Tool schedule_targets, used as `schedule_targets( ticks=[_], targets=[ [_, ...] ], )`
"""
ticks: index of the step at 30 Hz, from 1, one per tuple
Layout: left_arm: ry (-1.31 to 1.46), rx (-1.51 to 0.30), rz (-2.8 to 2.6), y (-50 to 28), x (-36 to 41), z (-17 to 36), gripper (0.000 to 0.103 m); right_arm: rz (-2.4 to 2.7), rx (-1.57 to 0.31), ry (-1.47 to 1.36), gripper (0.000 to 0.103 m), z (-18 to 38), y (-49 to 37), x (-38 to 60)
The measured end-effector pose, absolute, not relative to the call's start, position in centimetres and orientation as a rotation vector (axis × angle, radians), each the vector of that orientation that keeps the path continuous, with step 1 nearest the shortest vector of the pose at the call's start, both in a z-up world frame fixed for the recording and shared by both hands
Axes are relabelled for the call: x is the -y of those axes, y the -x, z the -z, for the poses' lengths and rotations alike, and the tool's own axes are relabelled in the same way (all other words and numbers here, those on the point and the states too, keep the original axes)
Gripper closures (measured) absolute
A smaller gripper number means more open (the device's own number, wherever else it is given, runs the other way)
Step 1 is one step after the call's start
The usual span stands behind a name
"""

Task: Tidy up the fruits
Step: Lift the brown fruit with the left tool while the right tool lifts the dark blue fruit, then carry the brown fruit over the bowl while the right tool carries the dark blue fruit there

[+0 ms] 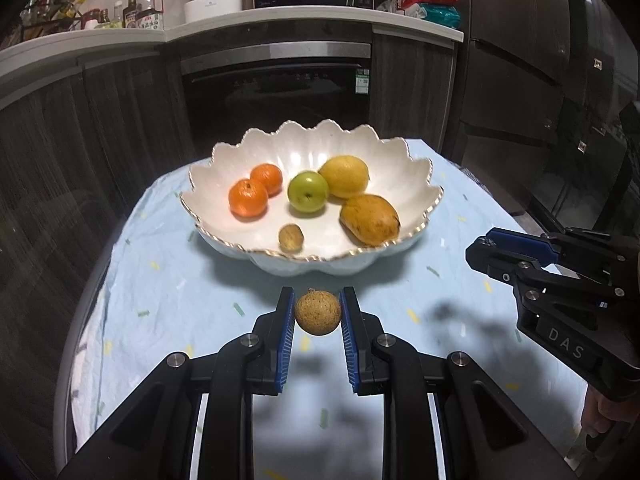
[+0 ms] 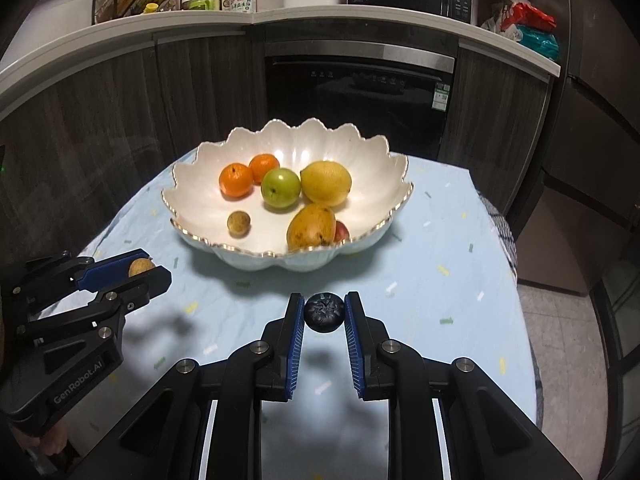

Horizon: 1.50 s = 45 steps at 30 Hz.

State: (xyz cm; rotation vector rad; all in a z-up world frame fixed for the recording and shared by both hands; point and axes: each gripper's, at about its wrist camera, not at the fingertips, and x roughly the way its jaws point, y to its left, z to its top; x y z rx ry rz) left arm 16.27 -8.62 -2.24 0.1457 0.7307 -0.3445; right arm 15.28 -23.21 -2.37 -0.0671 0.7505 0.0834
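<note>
- Bowl on the bench, holding oranges, apple, lemon.
- Left hand-held gripper clamped on a brown fruit, above the cloth.
- Right hand-held gripper clamped on a blueberry.

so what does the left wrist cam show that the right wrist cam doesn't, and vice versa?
Left wrist only: the round tan fruit seen whole between the left gripper pads.

Right wrist only: the dark blue berry clamped in the right gripper, and a red fruit behind the mango.

Both: scalloped white bowl on the blue cloth, two oranges, green apple, lemon, small brown fruit.
</note>
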Motion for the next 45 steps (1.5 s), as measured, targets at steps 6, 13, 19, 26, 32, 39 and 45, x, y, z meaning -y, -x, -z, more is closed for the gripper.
schedule_targets(
  ticks=[6, 13, 19, 26, 32, 39, 45],
  targets=[
    [-0.146, -0.704, 0.336, -17.3, 8.1, 1.2, 0.08, -0.087, -0.727, 0.073, 0.081, 1.4, -16.1, 22.7],
    [-0.147, -0.686, 0.337, -18.4, 7.5, 0.3, 0.08, -0.09, -0.708, 0.078, 0.081, 0.7, -17.2, 22.2],
    [-0.16, -0.679, 0.358, -19.4, 7.1, -0.4, 0.08, -0.098, -0.708, 0.073, 0.081, 0.6, -18.2, 21.7],
    [-0.174, -0.679, 0.378, -21.0, 6.6, -0.7, 0.08, -0.11, -0.711, 0.068, 0.081, 0.6, -19.6, 20.8],
    [-0.167, -0.687, 0.384, -23.0, 5.8, -0.3, 0.08, -0.12, -0.72, 0.07, 0.081, 0.8, -20.8, 20.0],
    [-0.175, -0.699, 0.39, -25.0, 5.4, 0.3, 0.08, -0.142, -0.737, 0.071, 0.081, 1.6, -22.2, 19.0],
    [-0.167, -0.719, 0.402, -26.5, 5.3, 1.1, 0.08, -0.151, -0.754, 0.073, 0.081, 2.1, -23.1, 18.6]
  ],
)
